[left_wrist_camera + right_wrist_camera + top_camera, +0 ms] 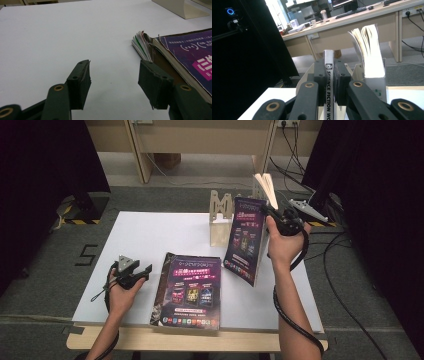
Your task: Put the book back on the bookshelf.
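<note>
purple mag [246,240] in r gripper [276,215]

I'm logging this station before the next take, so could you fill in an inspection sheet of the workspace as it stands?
Surface: white table top, bare at its left half.
Job's things: upright magazine clamped at the spine; stack of magazines lying flat near the front edge; wooden rack at the far edge.
Clutter: nothing seen.
Grippers: right gripper shut on the upright magazine; left gripper open, low over bare table beside the stack.
Cables: black gripper cable along the right forearm; loose cables on the floor.
Surroundings: grey floor, dark curtains, desks beyond.
</note>
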Available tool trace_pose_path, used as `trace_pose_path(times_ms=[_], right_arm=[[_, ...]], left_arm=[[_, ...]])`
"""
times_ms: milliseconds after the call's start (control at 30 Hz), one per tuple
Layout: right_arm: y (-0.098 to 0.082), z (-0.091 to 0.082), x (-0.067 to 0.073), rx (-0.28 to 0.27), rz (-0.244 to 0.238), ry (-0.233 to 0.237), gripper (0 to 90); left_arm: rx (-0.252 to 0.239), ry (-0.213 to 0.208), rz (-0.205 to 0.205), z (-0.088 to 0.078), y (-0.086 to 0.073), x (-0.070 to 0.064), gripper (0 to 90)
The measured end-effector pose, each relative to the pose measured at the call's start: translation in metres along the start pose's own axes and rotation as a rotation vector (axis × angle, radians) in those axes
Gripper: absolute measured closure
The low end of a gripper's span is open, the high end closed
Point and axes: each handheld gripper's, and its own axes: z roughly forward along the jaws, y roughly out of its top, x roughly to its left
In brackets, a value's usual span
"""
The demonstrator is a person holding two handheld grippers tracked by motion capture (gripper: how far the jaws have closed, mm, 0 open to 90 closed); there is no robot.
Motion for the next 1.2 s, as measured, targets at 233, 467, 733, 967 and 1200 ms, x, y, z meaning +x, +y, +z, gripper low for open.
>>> trace_pose_path(times_ms=[233, 467, 733, 967, 1200], right_arm=[[0.001, 0.004, 0.000, -0.010, -0.012, -0.006, 83.6], [0.004, 0.008, 0.003, -0.018, -0.019, -0.003, 83.6], [0.009, 0.014, 0.006, -0.035, -0.032, -0.009, 83.6], [0.012, 0.018, 0.008, -0.051, -0.045, -0.017, 83.7], [0.015, 0.022, 0.010, -0.066, -0.044, -0.020, 83.7]], left_arm=[[0.000, -0.002, 0.000, 0.000, 0.000, 0.000, 42.1], [-0.002, 0.000, 0.000, 0.000, 0.000, 0.000, 42.2], [-0.002, -0.001, 0.002, 0.000, 0.000, 0.000, 42.2], [0.000, -0.002, 0.004, 0.000, 0.000, 0.000, 42.2], [-0.003, -0.002, 0.002, 0.000, 0.000, 0.000, 42.1]])
